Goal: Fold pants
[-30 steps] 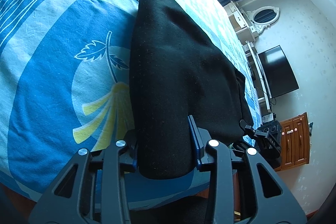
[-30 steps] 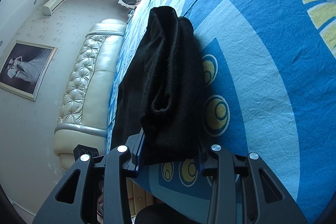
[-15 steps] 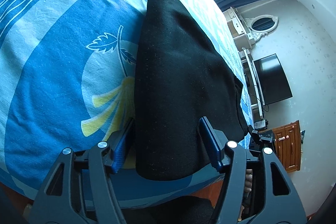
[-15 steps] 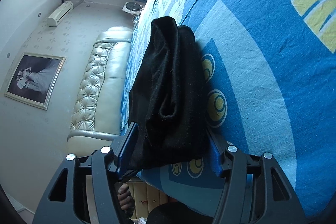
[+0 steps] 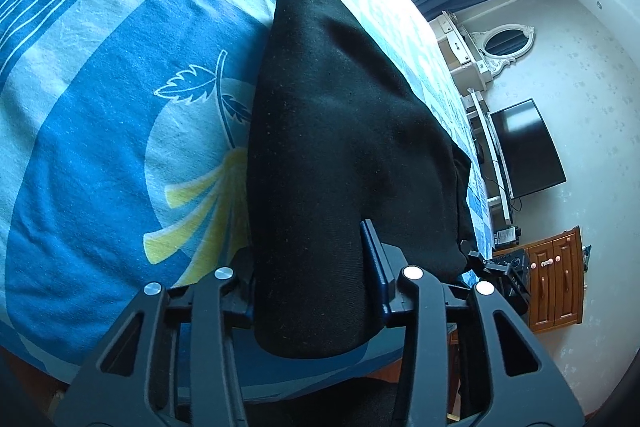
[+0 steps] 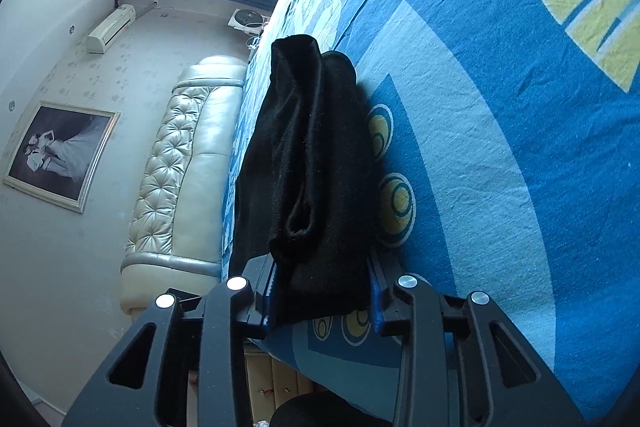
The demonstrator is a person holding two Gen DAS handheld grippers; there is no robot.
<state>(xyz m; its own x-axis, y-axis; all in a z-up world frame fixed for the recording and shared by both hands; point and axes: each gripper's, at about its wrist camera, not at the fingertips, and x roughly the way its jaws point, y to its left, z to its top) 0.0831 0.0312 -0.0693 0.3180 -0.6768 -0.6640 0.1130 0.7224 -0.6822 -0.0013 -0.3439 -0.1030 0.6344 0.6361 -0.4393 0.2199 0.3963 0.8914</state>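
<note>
One folded pair of black fabric pants (image 5: 336, 147) lay near the blue patterned bedsheet's (image 5: 100, 147) near edge. Two grippers, left gripper (image 5: 310, 291) and right gripper (image 6: 322, 287), each clamped its near end.

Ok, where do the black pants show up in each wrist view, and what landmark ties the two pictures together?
Left wrist: the black pants fill the centre, running from the left gripper up toward the window.
Right wrist: the pants sit centre-left, bunched between the fingers of the right gripper, near the bed's edge.
Shared landmark: the blue patterned bedsheet under the pants.
</note>
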